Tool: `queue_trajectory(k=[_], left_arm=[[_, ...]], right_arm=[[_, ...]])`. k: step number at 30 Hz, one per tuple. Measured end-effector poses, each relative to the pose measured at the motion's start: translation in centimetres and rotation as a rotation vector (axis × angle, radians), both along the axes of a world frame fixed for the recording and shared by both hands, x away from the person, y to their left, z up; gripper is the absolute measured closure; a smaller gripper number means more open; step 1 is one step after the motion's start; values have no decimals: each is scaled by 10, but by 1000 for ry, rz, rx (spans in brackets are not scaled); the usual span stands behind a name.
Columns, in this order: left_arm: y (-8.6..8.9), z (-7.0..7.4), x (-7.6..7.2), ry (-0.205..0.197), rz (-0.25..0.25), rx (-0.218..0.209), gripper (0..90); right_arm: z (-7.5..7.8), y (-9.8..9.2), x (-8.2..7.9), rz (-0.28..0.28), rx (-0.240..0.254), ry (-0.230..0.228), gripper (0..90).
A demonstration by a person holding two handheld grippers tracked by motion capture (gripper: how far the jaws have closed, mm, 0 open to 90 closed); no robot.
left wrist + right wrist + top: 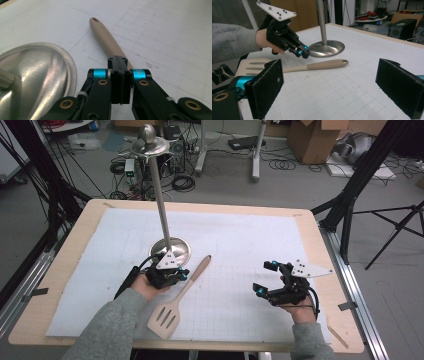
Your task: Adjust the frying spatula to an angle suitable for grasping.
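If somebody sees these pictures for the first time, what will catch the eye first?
Probably the tall metal stand, rising from its round base at the mat's left-centre. Next, the wooden slotted spatula lying diagonally in front of that base, with the left gripper, jaws together, just above its handle. The right gripper hangs wide open at the right.

We see a slotted spatula [176, 301] of pale wood lying flat on the white gridded mat [240, 245], slantwise, between the two hands. Its broad blade, cut with three long slots, points toward the table's near edge; its round handle [106, 38] runs away toward the far right and ends in a small hanging hole. The handle's upper half looks a shade darker. It lies just beside the steel stand's round base [171, 249], apart from it.
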State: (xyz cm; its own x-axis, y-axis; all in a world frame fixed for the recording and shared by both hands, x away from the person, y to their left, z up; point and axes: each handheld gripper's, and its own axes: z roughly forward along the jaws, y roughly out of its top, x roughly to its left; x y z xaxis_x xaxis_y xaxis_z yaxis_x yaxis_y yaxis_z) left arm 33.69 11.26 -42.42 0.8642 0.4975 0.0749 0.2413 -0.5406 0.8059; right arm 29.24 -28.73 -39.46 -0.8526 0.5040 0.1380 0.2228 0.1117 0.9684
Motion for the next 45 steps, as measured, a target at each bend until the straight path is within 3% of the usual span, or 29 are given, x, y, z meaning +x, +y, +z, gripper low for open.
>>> queue_trajectory(k=[7,14,26,32,37,45], left_arm=[[-2,-1,-16,-4,-103,8,898],[-5,-6,-23,22,-153,52,898],[-12,-15,-23,73,-163,86,898],[-7,-17,-27,79,-148,62,899],[8,-21,-31,111,-149,4,899],[17,-19,-37,105,-171,27,899]], right_arm=[[0,2,-1,0,-6,0,69],[0,1,0,-2,-10,9,69],[-1,2,0,3,-11,11,69],[-1,2,0,5,-13,8,69],[-1,2,-1,3,-11,11,69],[-1,4,-1,3,-21,14,69]])
